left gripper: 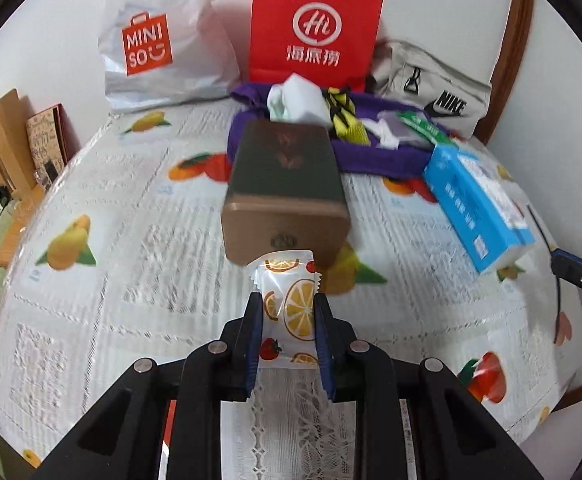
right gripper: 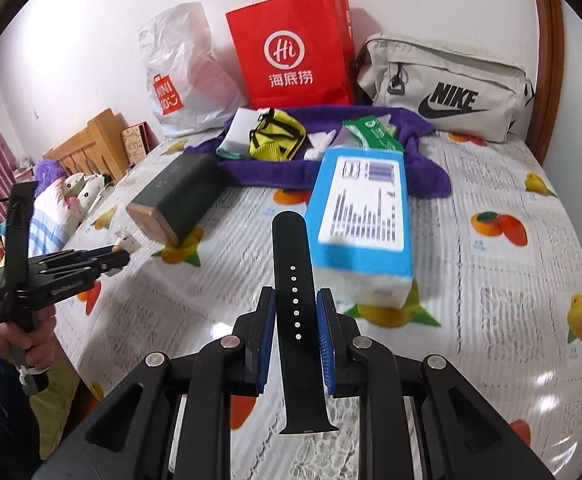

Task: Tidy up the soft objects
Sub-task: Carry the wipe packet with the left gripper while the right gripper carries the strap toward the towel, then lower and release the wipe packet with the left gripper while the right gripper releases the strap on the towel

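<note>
Sachet (left gripper: 289,304) with orange slices sits clamped in my left tongs (left gripper: 287,320) above the table (left gripper: 131,240); watch strap (right gripper: 295,320) is pinched upright in my right tongs (right gripper: 296,332); I should carry both level toward the purple cloth (right gripper: 331,168); its far contents blur, and the strap's lower end hides the table beneath.

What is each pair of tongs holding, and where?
Left tongs: fruit-print packet, gripped across its middle. Right tongs: black watch strap, pinched at its edges along the holed stretch.
</note>
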